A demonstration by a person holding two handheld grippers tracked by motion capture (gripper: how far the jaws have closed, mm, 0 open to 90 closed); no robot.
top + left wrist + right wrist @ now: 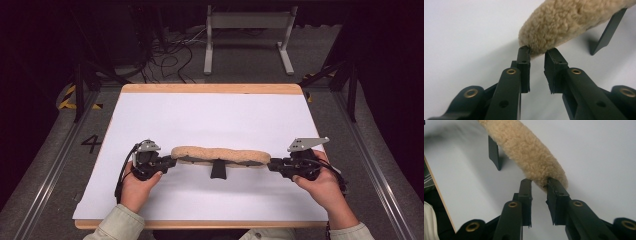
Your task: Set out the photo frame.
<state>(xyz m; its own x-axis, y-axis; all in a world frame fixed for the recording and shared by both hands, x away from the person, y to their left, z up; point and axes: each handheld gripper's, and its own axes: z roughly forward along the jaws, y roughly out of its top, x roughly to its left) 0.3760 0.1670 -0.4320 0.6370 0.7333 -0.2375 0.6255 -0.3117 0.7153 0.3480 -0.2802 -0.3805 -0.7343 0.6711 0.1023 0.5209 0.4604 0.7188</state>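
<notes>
Fleece roll, place: the long tan fleece roll lies crosswise on the white sheet of the bench, in the near half, between my two hands.
Black tab: a flat black tab comes out from under the middle of the roll, toward me.
My left gripper: at the roll's left end, with my left hand behind it.
My right gripper: at the roll's right end, held in my right hand.
High view, what it gives: both ends and the whole roll at once, straight and level. The jaw tips are too small there to judge contact.
Left gripper view, what it adds: my jaws stand part open, a narrow gap between them. The rounded end of the roll sits at their tips. The left tip touches the fleece; I cannot tell whether the right tip does. The black tab stands up on edge beyond.
Right gripper view, what it adds: my jaws part open here too, the end of the roll set between the two tips. I cannot tell whether they press on it. The bench's wooden edge and a pale sleeve show at the left.
Jaws, state: both pairs narrow but not shut.
</notes>
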